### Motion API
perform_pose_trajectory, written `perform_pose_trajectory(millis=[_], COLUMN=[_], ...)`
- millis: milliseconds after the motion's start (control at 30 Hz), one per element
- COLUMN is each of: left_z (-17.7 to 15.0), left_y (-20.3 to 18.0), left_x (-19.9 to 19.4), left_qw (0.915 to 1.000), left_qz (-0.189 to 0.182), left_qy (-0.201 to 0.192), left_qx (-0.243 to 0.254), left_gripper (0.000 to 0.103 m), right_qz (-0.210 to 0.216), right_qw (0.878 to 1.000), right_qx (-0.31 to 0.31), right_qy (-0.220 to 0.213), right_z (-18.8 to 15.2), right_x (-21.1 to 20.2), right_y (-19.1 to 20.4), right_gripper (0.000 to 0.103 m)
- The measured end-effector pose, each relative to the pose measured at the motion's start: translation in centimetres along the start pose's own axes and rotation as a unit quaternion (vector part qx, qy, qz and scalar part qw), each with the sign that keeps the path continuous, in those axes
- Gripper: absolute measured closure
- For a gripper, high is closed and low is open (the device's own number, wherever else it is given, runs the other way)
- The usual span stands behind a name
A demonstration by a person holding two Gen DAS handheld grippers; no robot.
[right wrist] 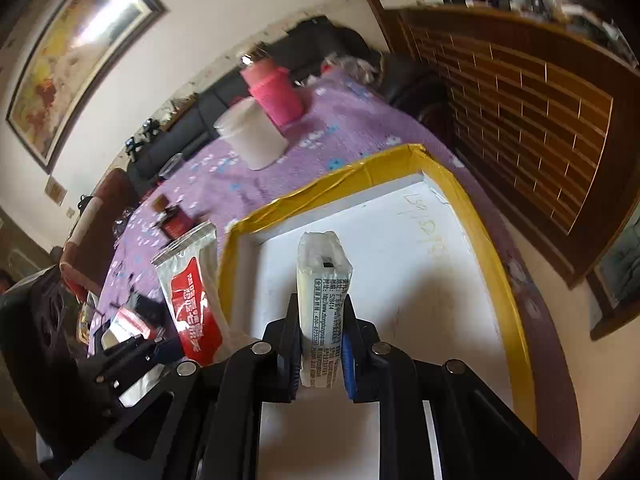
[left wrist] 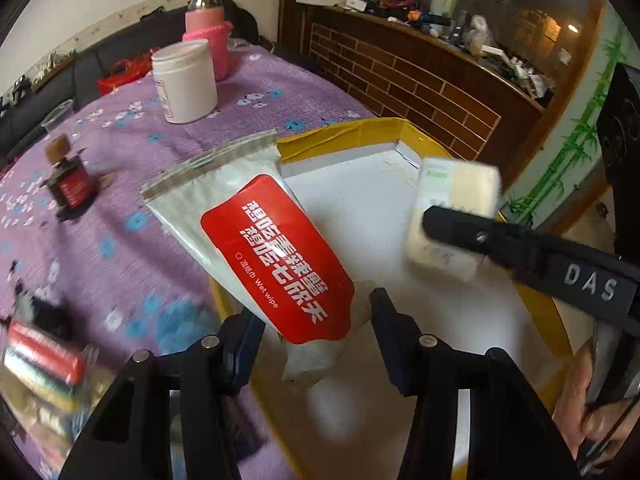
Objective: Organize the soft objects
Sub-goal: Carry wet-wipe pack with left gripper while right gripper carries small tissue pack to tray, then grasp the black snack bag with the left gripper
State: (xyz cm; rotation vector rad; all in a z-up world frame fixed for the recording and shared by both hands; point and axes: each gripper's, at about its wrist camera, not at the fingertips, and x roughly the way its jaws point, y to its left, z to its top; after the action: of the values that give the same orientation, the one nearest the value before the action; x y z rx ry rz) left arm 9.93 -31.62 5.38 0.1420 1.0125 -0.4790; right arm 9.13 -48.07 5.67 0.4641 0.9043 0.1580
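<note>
While held, wet-wipe pouch (left wrist: 276,256) silver, red-labelled

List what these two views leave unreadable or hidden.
- Left wrist view: objects at lower left are motion-blurred, identity unclear.
- Left wrist view: the wet wipe pack reaches between the left gripper jaws, but contact cannot be confirmed.
- Right wrist view: small print on the tissue pack is illegible; the right gripper covers its lower sides.
- Both views: shelf clutter too small.

Left gripper (left wrist: 316,336) has its jaws spread apart; right gripper (right wrist: 322,344) has its jaws clamped close together.
</note>
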Motion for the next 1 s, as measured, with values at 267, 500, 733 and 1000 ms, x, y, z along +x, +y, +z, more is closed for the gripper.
perform_pose_trajectory(millis=[267,500,733,1000], left_z=[1.9,1.9,1.7,-0.4], left_y=[0.5,0.9,0.2,0.2], left_x=[3.7,4.4,3.0,-0.6], left_qw=[0.9995,0.9993,0.9998,0.9997], left_qz=[0.007,0.005,0.006,-0.013], left_qy=[0.027,0.029,0.015,-0.005], left_qx=[-0.016,-0.025,-0.016,-0.02], left_gripper=[0.051,0.051,0.042,0.04], right_qz=[-0.001,-0.024,-0.019,0.006], right_qw=[0.999,0.999,0.999,0.998], right_qx=[0.022,0.034,0.033,0.021], right_qy=[0.027,0.02,-0.014,-0.062], right_z=[3.2,3.9,3.3,-0.5], right_x=[4.8,5.3,2.4,-2.9], right_y=[-1.3,-2.0,-2.2,0.1], right_gripper=[0.085,0.056,0.043,0.043])
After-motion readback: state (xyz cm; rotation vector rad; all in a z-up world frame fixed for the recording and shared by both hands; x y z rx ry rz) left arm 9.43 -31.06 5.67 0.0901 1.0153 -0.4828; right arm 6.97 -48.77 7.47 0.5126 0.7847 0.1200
